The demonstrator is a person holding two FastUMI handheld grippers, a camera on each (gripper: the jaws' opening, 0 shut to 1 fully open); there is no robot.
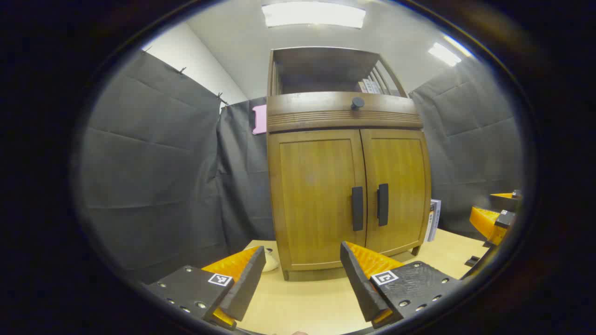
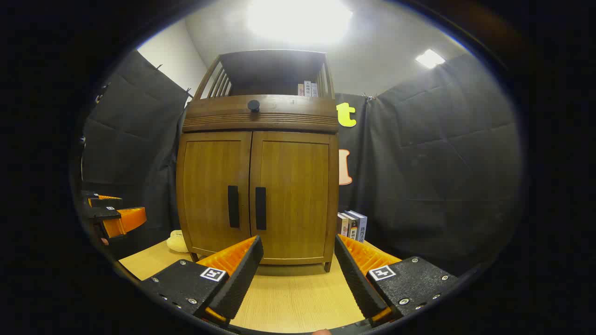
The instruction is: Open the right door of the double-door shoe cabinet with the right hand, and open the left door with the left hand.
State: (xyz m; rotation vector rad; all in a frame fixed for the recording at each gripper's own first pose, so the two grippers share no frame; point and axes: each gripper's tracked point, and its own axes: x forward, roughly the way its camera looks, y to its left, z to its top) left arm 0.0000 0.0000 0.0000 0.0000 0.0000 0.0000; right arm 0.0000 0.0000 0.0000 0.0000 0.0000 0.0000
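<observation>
A brown wooden shoe cabinet (image 1: 347, 195) (image 2: 258, 195) stands on a light wooden table with both doors closed. Dark vertical handles sit side by side at the middle: the left door handle (image 1: 357, 208) (image 2: 233, 206) and the right door handle (image 1: 382, 204) (image 2: 260, 208). My left gripper (image 1: 302, 253) is open, a short way in front of the left door, touching nothing. My right gripper (image 2: 298, 249) is open too, facing the right door from a similar distance. The right gripper also shows far right in the left gripper view (image 1: 496, 218); the left gripper shows far left in the right gripper view (image 2: 111, 214).
A drawer with a round dark knob (image 1: 357, 103) (image 2: 253, 105) tops the doors, under an open shelf. Books (image 2: 352, 225) (image 1: 433, 218) stand right of the cabinet. A pale soft object (image 2: 177, 242) (image 1: 270, 263) lies at its left foot. Black cloth walls surround the table (image 2: 288, 293).
</observation>
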